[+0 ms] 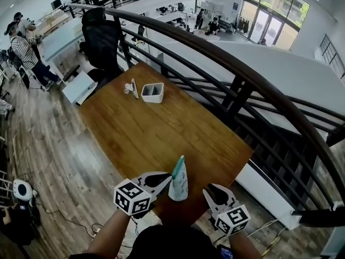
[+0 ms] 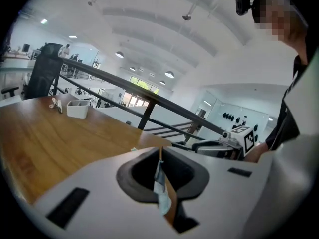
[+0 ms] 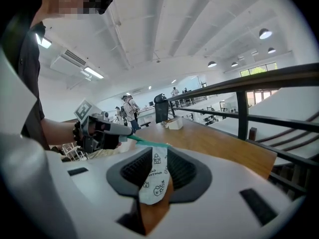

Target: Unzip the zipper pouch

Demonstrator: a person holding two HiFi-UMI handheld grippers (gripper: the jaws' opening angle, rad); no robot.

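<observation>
Left jaws: we see the left gripper (image 2: 160, 173) pinched almost fully together on a thin edge of the zipper pouch (image 1: 179, 183), at one end of its teal zipper edge (image 3: 144, 142)
Right jaws: the right gripper (image 3: 155, 158) stands partly apart; in its own view the pouch's printed white body lines up with the gap, yet from the head view we see open space between its tips and the pouch, so we take it that no pad presses on it
Pouch: one, upright in the air over the table's near edge, teal edge uppermost, between the two grippers and held by the left alone
Grippers: two, one in each hand, each bearing one marker cube
Table things: one white container (image 1: 152, 92) and, just beside it, one small pale object (image 1: 131, 88) we cannot identify; both at the far end, well apart from the pouch
Surface: one wooden table (image 1: 156, 134), brown and grained, its right side along a dark curved railing (image 1: 226, 63)
Room: one black office chair (image 1: 101, 36) at the table's far corner; plank floor (image 1: 48, 144); several people (image 1: 24, 47) by desks on the left, more on a lower level beyond the railing; white arched ceiling with round lamps
</observation>
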